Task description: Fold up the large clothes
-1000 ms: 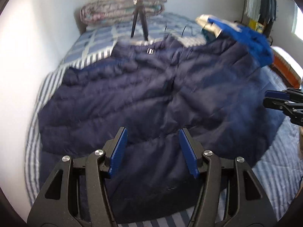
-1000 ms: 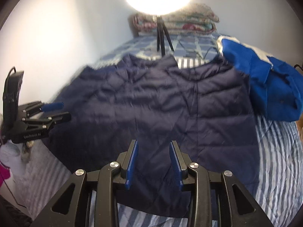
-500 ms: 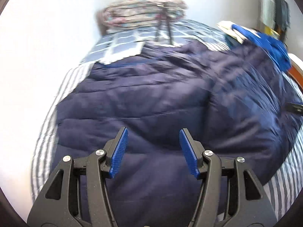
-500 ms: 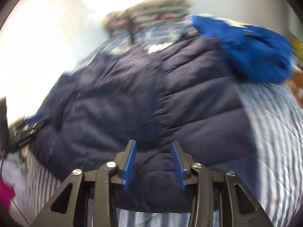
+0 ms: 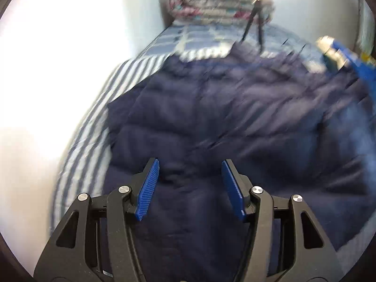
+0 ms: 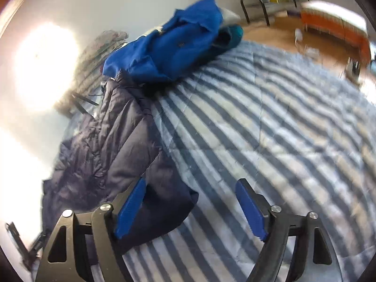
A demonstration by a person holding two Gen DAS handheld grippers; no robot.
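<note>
Dark navy quilted puffer jacket (image 5: 211, 122) lay spread flat on the blue-and-white striped bedspread (image 6: 270, 122), long axis running away from both wrists toward the stacked floral quilts (image 5: 218, 7) at the bed's far end. Bright blue garment (image 6: 169, 47) sat heaped near the jacket's far right corner, touching or overlapping it.

Left gripper (image 5: 190, 185): fingers spread partway, nothing pinched between them, poised above the jacket's near hem with dark fabric directly below and ahead. Much motion blur there, so contact with the cloth could not be told.

Right gripper (image 6: 190, 209): fingers opening wide, no pad pressing on anything. Near right corner of the jacket reached into the gap from the left-hand finger (image 6: 131, 209) side; bare striped bedspread lay under the right-hand finger (image 6: 251, 211). Jacket's right edge ran from that corner up and away.

Judged from this: right side nearer to a free edge, so probably better placed to seize the corner, provided a small shift leftward centred the hem between the pads.
</note>
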